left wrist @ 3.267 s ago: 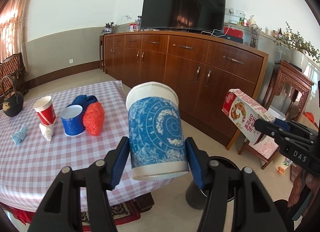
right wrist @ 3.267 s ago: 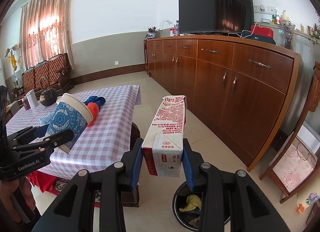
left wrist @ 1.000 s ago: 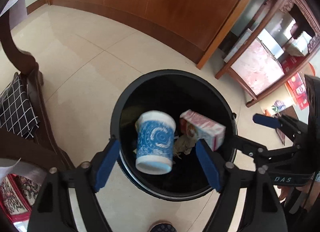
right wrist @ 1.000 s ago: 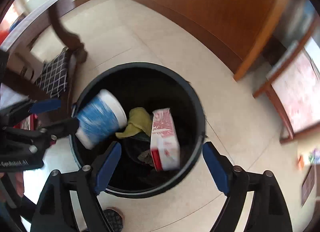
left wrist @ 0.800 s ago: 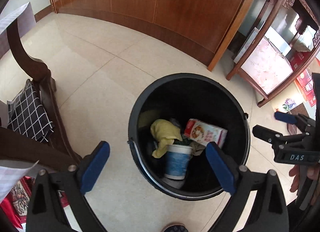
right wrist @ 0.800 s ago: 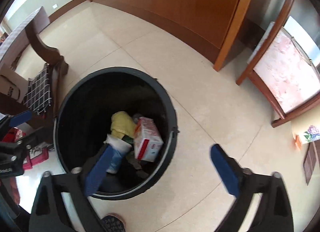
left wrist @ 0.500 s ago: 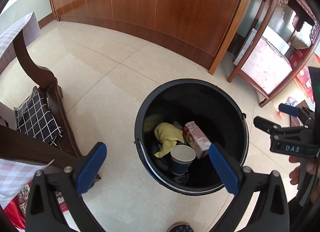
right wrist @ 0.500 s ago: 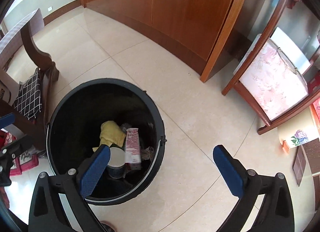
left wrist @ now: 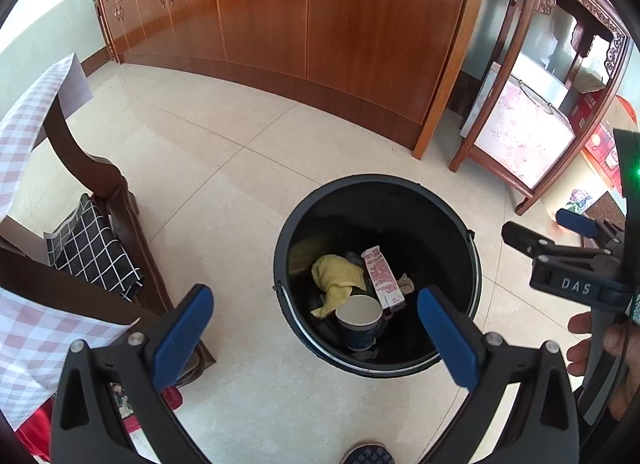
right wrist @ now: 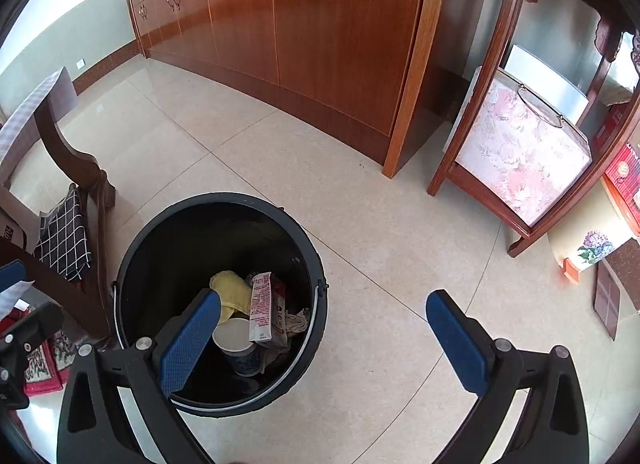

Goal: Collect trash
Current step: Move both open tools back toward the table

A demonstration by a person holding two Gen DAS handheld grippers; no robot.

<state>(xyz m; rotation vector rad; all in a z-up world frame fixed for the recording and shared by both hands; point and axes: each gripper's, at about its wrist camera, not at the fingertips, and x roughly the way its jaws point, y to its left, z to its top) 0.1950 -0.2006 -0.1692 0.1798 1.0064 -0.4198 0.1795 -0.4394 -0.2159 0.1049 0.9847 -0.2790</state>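
The left wrist view looks down into a black trash bin (left wrist: 472, 248) standing on the tiled floor (left wrist: 224, 168). Inside it, a paper cup (left wrist: 359, 322) stands upright with its mouth open upward, a red-and-white carton (left wrist: 382, 278) leans just beside it, and a crumpled yellow cloth (left wrist: 338, 278) lies against both. The left gripper (left wrist: 314, 338) hangs above the near rim with its jaws spread wide and nothing between them. From the right wrist view, the same bin (right wrist: 140, 264) sits low and left, the cup (right wrist: 236, 342) and carton (right wrist: 262, 308) touching, the yellow cloth (right wrist: 232, 292) behind them. The right gripper (right wrist: 322, 340) also has its jaws wide apart and empty, positioned over the bin's right edge and bare floor (right wrist: 380, 232). A wooden chair (left wrist: 100, 200) with a checked cushion (left wrist: 92, 248) stands to the left, a long wooden sideboard (left wrist: 320, 24) runs behind, and a carved side table (left wrist: 560, 64) sits to the right.
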